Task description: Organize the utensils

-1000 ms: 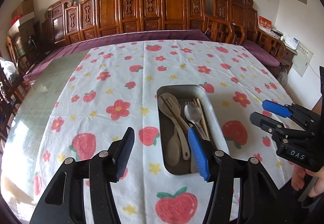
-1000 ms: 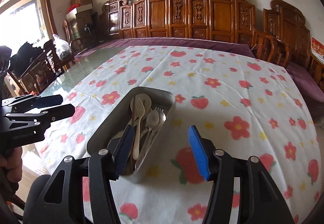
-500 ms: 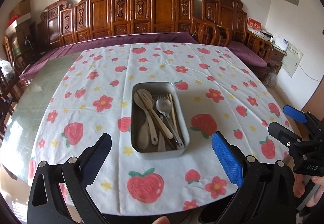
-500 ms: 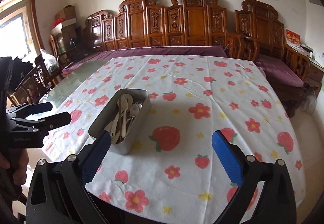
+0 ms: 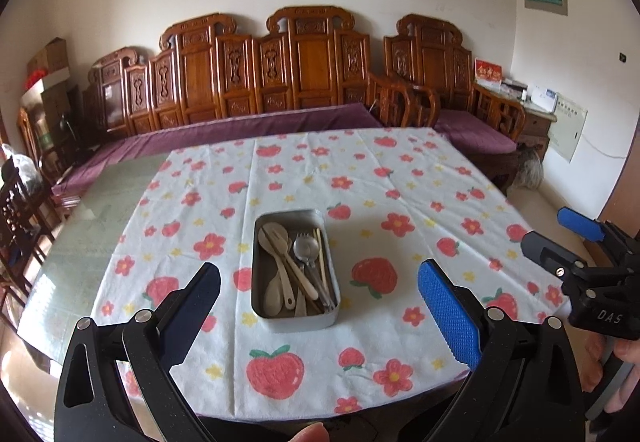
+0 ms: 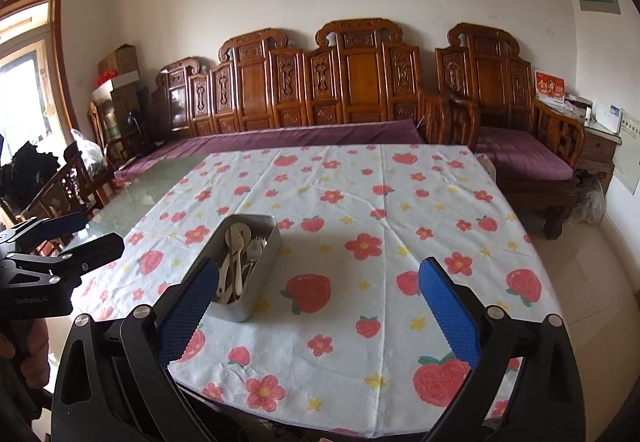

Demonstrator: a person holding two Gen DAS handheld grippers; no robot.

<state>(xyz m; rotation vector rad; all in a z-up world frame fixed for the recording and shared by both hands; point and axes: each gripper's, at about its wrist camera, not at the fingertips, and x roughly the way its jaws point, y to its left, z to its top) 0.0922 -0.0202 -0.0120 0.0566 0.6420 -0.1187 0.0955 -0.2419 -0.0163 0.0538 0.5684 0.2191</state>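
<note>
A grey metal tray (image 5: 257, 266) sits on the strawberry-print tablecloth near the table's front edge; it also shows in the right wrist view (image 6: 260, 282). Inside lie several utensils: beige plastic spoons (image 5: 276, 238), a metal spoon (image 5: 301, 247), a fork and chopsticks. My left gripper (image 5: 320, 318) is open and empty, held back from the table, in front of the tray. My right gripper (image 6: 316, 318) is open and empty, to the right of the tray and off the table edge. Each gripper shows in the other's view, the right (image 5: 560, 242) and the left (image 6: 72, 238).
The tablecloth (image 5: 360, 178) covers most of a glass-topped table (image 5: 104, 202). Carved wooden benches with purple cushions (image 5: 280, 82) stand behind the table. A small cabinet (image 5: 536, 122) stands at the far right, chairs (image 6: 60, 186) at the left.
Both grippers have pulled back and up from the tray and opened wider. The tray with the utensils has stayed in place.
</note>
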